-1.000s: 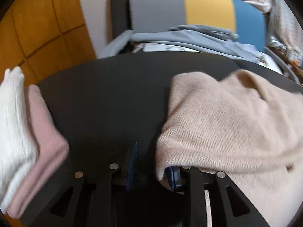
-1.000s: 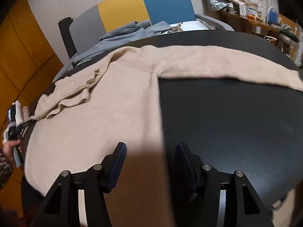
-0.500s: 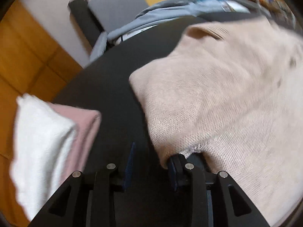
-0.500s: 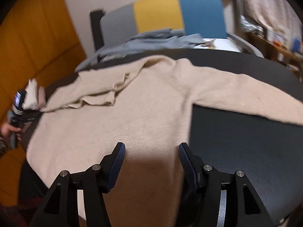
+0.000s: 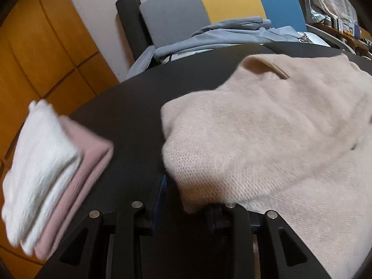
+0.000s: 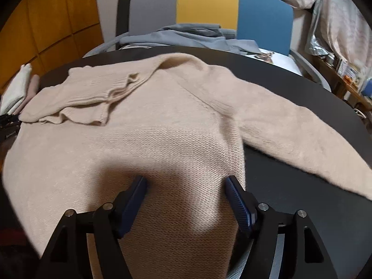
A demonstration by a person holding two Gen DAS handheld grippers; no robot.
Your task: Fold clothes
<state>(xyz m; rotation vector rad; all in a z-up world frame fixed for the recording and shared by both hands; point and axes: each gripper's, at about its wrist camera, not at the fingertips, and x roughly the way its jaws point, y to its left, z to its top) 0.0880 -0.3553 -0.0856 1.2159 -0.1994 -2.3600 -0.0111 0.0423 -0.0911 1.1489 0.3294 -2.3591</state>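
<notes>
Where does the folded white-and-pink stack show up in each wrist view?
Left wrist view: the folded white-and-pink stack fills the lower left, on the black table, left of the beige sweater.
Right wrist view: the same stack is a small sliver at the far left edge, beyond the sweater's folded-in sleeve.
Shared landmark: the grey, yellow and blue chair back.

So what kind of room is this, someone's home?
Probably a lived-in home room: a beige knit sweater spread on a round black table, folded white and pink laundry, a grey-yellow-blue chair draped with clothes.
</notes>
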